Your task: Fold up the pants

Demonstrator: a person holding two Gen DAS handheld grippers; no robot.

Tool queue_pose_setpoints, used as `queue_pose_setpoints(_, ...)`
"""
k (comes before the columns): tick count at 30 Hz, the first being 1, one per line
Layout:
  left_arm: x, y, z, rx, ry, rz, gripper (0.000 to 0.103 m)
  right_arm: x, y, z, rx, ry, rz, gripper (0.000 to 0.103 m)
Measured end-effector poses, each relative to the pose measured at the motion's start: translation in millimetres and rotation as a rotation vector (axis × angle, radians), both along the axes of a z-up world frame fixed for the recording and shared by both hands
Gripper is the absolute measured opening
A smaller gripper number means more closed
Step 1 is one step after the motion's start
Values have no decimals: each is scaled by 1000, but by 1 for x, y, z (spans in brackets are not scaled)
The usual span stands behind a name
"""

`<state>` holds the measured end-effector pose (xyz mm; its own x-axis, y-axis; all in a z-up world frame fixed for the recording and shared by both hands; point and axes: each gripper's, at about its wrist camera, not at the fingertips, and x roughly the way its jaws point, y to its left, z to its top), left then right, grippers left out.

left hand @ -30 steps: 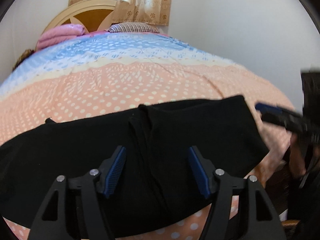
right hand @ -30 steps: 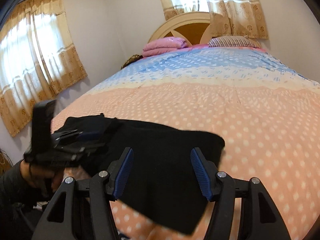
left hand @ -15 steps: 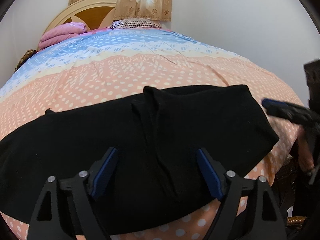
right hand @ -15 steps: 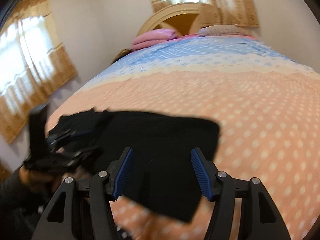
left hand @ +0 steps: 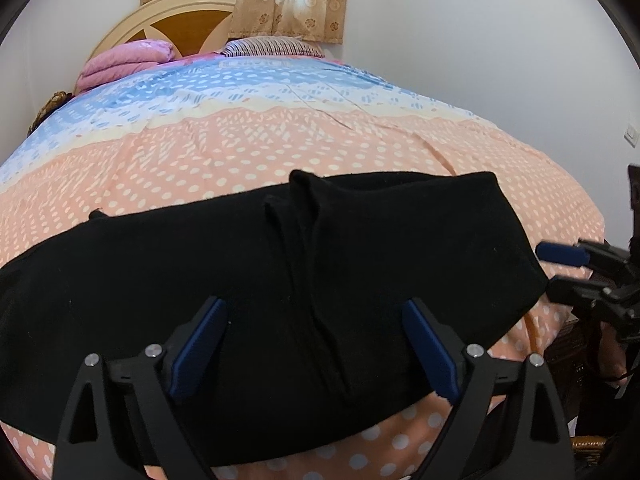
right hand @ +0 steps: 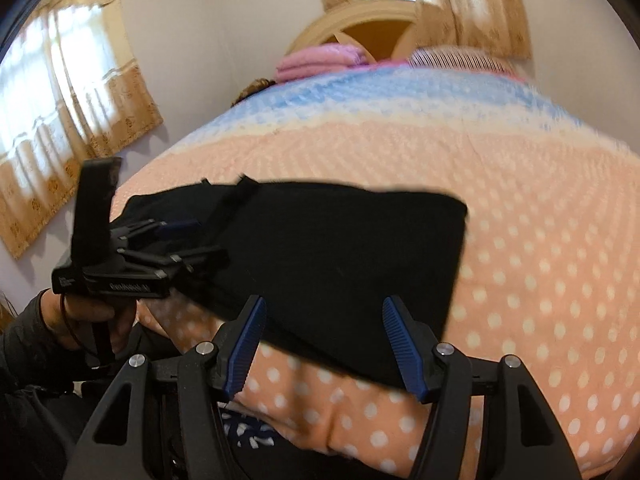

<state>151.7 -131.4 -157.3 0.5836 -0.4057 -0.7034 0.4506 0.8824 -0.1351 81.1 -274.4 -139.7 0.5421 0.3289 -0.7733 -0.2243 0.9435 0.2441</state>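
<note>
Black pants (left hand: 280,288) lie flat across the near edge of the bed, with a raised fold running down their middle. They also show in the right wrist view (right hand: 340,252). My left gripper (left hand: 316,344) is open and empty, its fingers over the pants' middle. It appears at the left of the right wrist view (right hand: 188,240). My right gripper (right hand: 324,340) is open and empty at the pants' near right end. It appears at the right edge of the left wrist view (left hand: 560,268), just off the pants' end.
The bed has a peach and blue dotted cover (left hand: 280,132). A folded pink blanket (left hand: 124,60) and a striped pillow (left hand: 272,46) lie by the wooden headboard (left hand: 180,20). White wall on the right, curtained window (right hand: 60,120) on the left.
My left gripper's jaws have opened wider and it has drawn back a little over the pants. My right gripper has dropped lower and nearer the pants' right end.
</note>
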Motion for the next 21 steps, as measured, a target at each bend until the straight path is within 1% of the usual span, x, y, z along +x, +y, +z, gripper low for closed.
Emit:
queue_pose_setpoints(5, -4, 11, 3, -9, -4, 11, 93, 17, 33, 4, 4, -29, 55, 63)
queue_pose_setpoints(8, -5, 25, 4, -6, -13, 37, 94, 29, 53, -1, 49, -23, 92, 63)
queue_pose_setpoints(10, -5, 37, 3, -4, -19, 61, 98, 34, 67, -7, 57, -22, 126, 63)
queue_pose_setpoints(11, -4, 44, 2, -4, -22, 81, 99, 35, 74, -10, 49, -23, 137, 63)
queue_pose_setpoints(14, 0, 64, 0, 1, -16, 130, 99, 37, 90, -24, 50, 13, 162, 63)
queue_pose_setpoints(15, 1, 68, 0, -1, -17, 141, 99, 39, 94, -33, 51, 47, 171, 63)
queue_pose_setpoints(16, 1, 76, 1, -7, -20, 158, 99, 38, 97, -41, 41, 78, 176, 63)
queue_pose_setpoints(19, 1, 95, 4, -2, -35, 190, 99, 28, 107, -43, -32, 32, 202, 63)
queue_pose_setpoints(20, 1, 103, 7, 5, -46, 206, 99, 27, 110, -43, -48, 32, 208, 64)
queue_pose_setpoints(21, 2, 113, 8, 10, -56, 224, 99, 26, 111, -42, -58, 34, 216, 67)
